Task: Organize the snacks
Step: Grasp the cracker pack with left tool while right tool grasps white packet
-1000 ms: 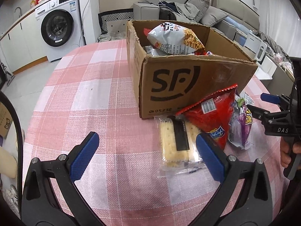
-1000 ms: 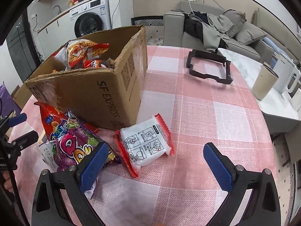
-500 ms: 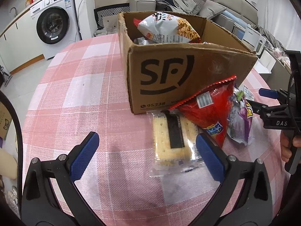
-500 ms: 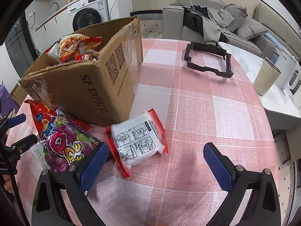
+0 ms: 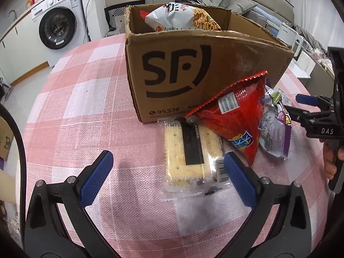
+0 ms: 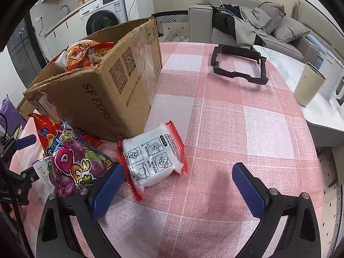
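Note:
A cardboard SF box (image 5: 206,73) stands on the pink checked table and holds a white noodle-snack bag (image 5: 180,18). In front of it lie a clear cracker pack (image 5: 191,152), a red chip bag (image 5: 238,118) and a purple candy bag (image 5: 275,131). My left gripper (image 5: 167,172) is open and empty, low over the table, its right finger beside the cracker pack. In the right wrist view the box (image 6: 111,90), the purple bag (image 6: 75,165) and a white-and-red noodle pack (image 6: 152,161) show. My right gripper (image 6: 178,187) is open and empty, just short of the noodle pack.
A black plastic frame (image 6: 238,64) lies on the far side of the table. A beige cup (image 6: 309,86) and a white kettle (image 6: 331,79) stand on a side counter to the right. A washing machine (image 5: 58,28) and a sofa (image 6: 268,21) are beyond the table.
Both grippers have moved closer to the box and the snacks in front of it. Both stay open and empty. The snacks have not moved.

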`<state>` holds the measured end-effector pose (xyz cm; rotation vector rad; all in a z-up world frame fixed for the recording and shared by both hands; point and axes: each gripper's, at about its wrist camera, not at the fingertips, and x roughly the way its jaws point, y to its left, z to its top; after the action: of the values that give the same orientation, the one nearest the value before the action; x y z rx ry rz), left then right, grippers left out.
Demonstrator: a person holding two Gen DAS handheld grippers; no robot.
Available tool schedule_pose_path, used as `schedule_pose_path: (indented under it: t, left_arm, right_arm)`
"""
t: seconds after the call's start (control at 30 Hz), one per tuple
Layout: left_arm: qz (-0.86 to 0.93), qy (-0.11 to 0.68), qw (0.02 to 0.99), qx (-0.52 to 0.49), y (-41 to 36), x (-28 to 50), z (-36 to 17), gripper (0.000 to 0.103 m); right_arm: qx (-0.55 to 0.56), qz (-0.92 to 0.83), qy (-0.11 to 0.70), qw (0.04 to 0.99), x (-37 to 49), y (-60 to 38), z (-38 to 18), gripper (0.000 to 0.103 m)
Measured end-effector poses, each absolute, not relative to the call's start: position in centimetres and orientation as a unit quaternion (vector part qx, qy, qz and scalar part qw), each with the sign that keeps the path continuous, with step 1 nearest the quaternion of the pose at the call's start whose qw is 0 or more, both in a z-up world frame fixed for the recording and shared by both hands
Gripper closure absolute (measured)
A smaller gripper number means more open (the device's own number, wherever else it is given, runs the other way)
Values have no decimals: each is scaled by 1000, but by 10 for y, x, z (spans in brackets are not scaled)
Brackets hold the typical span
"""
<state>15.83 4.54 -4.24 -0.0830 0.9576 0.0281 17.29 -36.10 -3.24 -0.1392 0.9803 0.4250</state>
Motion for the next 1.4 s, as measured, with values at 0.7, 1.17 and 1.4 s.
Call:
schedule_pose_path:
  t: [0.7,1.17,1.4]
  left_arm:
    - [-3,474,880,-16,49,180,-62,8]
    - [-32,464,885,-4,36,186,-52,46]
    - [-33,463,886,-6,33,176,-52,47]
  right_arm:
    - [-90,216,457,858,175,-350,-30,9]
    - [-88,235,457,853,174,-345,-33,17]
    - [-86,248,457,850,169,-344,-31,30]
